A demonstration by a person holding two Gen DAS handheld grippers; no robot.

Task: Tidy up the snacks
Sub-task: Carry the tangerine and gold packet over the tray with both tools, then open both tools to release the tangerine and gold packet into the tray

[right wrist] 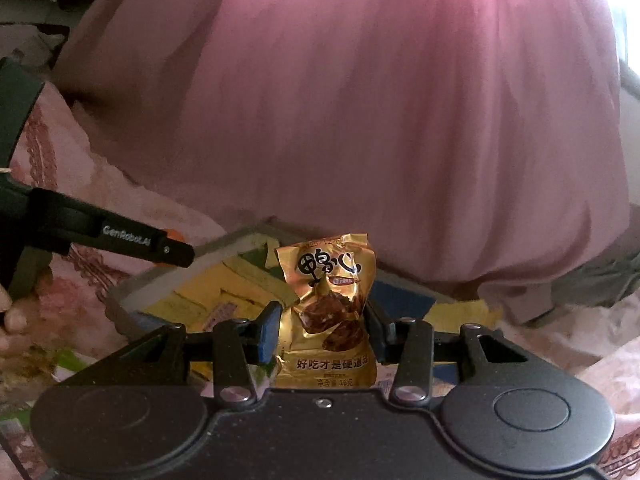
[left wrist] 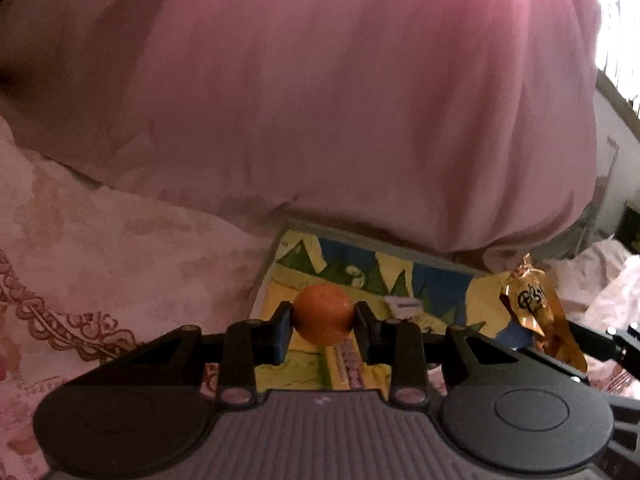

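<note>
My left gripper [left wrist: 324, 316] is shut on a small orange [left wrist: 323, 314] and holds it above a flat box with a yellow, blue and green picture lid [left wrist: 432, 280]. My right gripper [right wrist: 326, 320] is shut on a gold snack packet with black characters [right wrist: 332, 280], held upright over the same box [right wrist: 192, 296]. The gold packet also shows at the right in the left wrist view [left wrist: 536, 308]. The left gripper's finger [right wrist: 132, 240] reaches in from the left in the right wrist view, with a sliver of the orange [right wrist: 175, 234] behind it.
A big pink quilt [left wrist: 320, 100] rises right behind the box and covers its far edge. The box lies on a pink patterned bedsheet [left wrist: 80, 260]. A bright window [left wrist: 616, 20] is at the far right. My hand [right wrist: 12, 320] shows at the left edge.
</note>
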